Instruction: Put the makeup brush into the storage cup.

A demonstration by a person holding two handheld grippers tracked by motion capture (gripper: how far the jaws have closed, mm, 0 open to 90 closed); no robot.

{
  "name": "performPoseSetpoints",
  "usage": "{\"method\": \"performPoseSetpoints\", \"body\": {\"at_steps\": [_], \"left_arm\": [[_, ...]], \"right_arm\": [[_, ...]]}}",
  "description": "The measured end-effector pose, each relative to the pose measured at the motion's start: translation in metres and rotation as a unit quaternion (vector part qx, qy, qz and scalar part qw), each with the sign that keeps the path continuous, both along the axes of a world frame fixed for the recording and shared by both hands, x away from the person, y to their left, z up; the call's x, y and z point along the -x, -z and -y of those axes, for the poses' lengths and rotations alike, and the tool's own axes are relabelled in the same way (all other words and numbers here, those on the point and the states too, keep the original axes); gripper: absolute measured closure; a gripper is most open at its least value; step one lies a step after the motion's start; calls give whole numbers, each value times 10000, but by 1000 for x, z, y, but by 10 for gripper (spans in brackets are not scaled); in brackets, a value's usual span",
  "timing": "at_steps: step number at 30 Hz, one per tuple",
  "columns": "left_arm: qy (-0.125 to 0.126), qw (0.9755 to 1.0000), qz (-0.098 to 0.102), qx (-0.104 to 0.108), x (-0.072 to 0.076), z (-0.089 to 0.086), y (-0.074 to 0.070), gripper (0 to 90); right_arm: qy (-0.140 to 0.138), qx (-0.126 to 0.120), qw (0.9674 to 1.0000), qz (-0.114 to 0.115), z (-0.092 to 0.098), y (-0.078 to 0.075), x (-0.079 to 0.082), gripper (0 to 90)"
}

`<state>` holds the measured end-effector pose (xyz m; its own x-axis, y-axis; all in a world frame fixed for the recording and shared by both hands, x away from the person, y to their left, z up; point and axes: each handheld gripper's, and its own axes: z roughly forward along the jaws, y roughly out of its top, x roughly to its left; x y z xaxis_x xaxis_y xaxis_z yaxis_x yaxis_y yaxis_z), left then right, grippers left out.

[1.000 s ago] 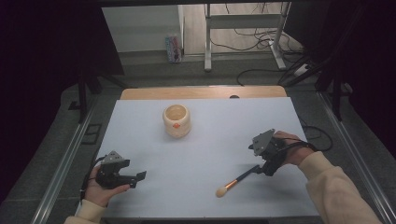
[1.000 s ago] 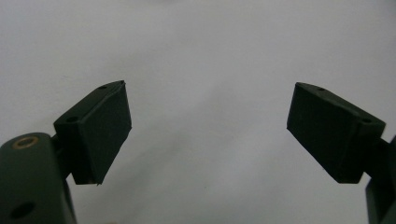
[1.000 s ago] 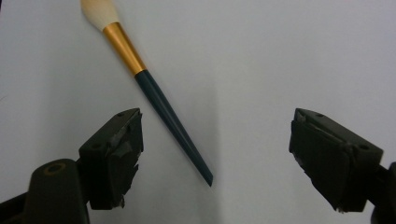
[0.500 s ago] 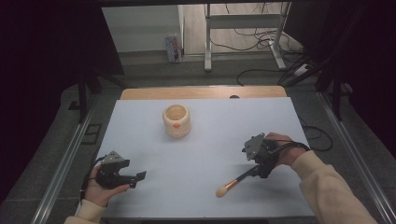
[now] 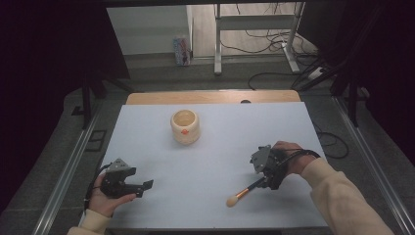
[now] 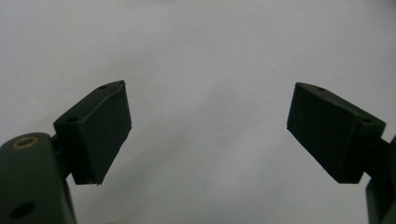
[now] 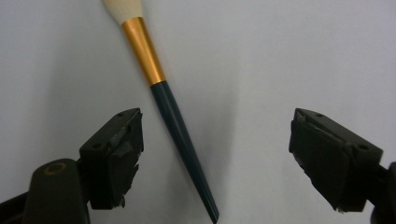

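A makeup brush (image 5: 243,192) with a dark handle, gold ferrule and pale bristles lies on the white table (image 5: 210,147) at the front right. My right gripper (image 5: 266,182) stands open over the handle end; the dark handle (image 7: 183,140) lies between its jaws, nearer the left one, touching neither. My left gripper (image 5: 142,187) rests open at the front left, held by a hand, with only bare table between its jaws (image 6: 208,126). A cream cup (image 5: 185,127) with a small orange mark stands at the table's middle back.
A wooden strip (image 5: 213,96) runs along the table's far edge. Metal rails (image 5: 68,166) flank both sides. Beyond are a floor with cables (image 5: 274,78) and a metal stand's legs (image 5: 254,34).
My right gripper has moved left and down toward the brush handle, now straddling its end. The left gripper and the cup have stayed put.
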<state>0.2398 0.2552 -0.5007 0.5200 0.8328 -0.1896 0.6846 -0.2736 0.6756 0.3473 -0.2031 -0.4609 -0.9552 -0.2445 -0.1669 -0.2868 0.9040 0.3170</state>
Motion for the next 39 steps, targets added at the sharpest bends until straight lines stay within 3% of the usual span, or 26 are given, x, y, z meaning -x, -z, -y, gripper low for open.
{"method": "performPoseSetpoints", "body": {"at_steps": [12, 39], "left_arm": [[10, 10000, 7, 0, 0, 0, 0, 146], [30, 10000, -12, 6, 0, 0, 0, 147]], "right_arm": [[-315, 269, 9990, -141, -12, 5, 6, 164], [-740, 492, 9959, -156, -27, 15, 14, 243]]}}
